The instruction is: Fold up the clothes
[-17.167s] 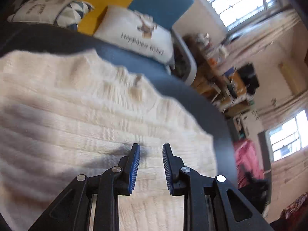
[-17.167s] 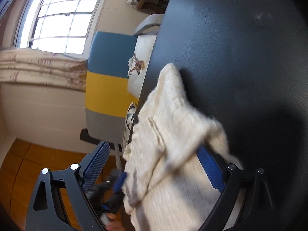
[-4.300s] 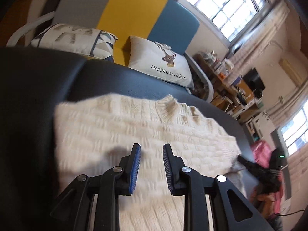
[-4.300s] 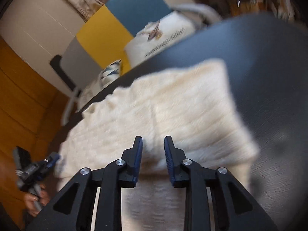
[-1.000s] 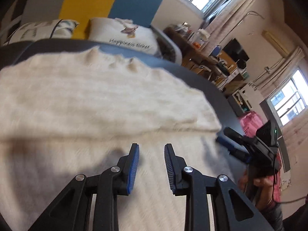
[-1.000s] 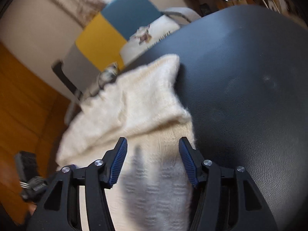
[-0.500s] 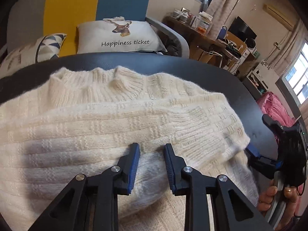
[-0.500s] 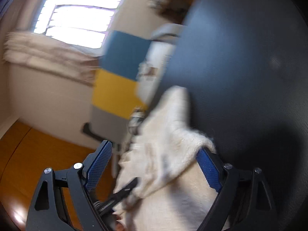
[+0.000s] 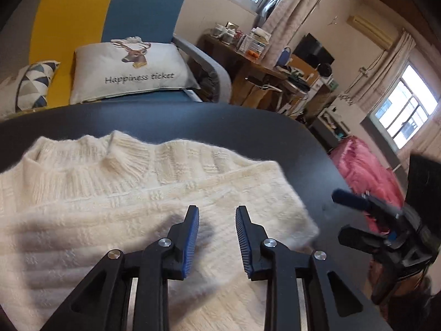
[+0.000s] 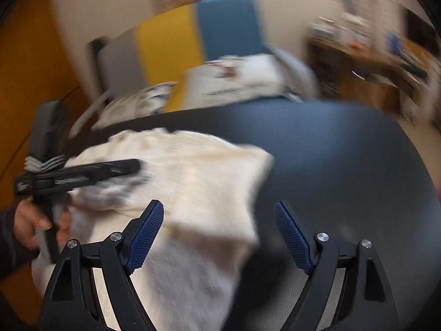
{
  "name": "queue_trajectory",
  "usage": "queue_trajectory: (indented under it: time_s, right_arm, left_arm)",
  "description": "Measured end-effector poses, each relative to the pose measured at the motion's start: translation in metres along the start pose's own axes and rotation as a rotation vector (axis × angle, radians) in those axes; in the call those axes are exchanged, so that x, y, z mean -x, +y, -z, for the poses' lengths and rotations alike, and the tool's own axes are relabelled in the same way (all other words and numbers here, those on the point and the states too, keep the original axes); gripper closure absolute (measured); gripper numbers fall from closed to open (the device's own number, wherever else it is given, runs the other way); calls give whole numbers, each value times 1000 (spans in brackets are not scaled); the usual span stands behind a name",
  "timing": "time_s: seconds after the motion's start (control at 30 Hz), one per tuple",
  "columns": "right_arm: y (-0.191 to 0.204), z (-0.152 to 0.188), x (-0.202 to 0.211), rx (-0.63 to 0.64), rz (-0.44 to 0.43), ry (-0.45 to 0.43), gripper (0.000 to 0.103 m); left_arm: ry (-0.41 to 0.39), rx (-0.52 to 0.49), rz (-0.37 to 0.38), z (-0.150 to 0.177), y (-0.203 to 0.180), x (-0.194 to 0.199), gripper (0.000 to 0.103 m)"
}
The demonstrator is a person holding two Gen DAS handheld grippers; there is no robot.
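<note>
The left tool hangs over the cream sweater with its jaws partly apart and nothing between the blue pads; knit shows through the gap, so it grips no cloth. The right tool has just been opening its jaws and now stands wide, also holding nothing; the sweater's near-right corner lies under and ahead of its left pad, while its right pad sits over bare dark surface.

Outward from the left tool, a folded-over layer of the sweater lies directly ahead, its edge running across toward the right, and beyond it the ribbed collar faces the far rim of the surface. To the right of the left tool, past the sweater's corner, the right tool shows off the cloth (blurred in both views). In the right wrist view the left tool reaches in from the left above the knit, a hand on its grip.

As I judge it, one side has been turned in and laid flat, so the fold is partway. Left to do, probably: the other side, then halving the body toward the collar.
</note>
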State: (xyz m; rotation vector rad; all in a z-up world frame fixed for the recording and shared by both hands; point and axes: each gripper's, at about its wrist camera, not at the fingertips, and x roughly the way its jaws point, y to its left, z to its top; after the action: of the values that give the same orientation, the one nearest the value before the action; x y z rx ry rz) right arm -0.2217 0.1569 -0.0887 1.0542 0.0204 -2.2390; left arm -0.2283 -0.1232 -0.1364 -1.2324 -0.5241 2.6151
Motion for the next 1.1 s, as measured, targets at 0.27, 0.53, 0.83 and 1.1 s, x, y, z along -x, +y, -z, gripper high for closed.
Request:
queue_trajectory:
  time_s: [0.27,0.53,0.83,1.1]
  right_arm:
    - [-44,9,-68,-50,-4,166,22]
    - [-17,-16,-53,103,-44,124,22]
    - [-16,-12,-103,154,99,197,19]
    - [40,-45,-79,209,-38,127,19]
  left_arm:
    - [17,52,50,12,27,-13,77]
    - [8,62,151,-12,30,-7,76]
    - [-10,102,121,-8,46,-2,76]
    - [-45,158,41,12,107,48,76]
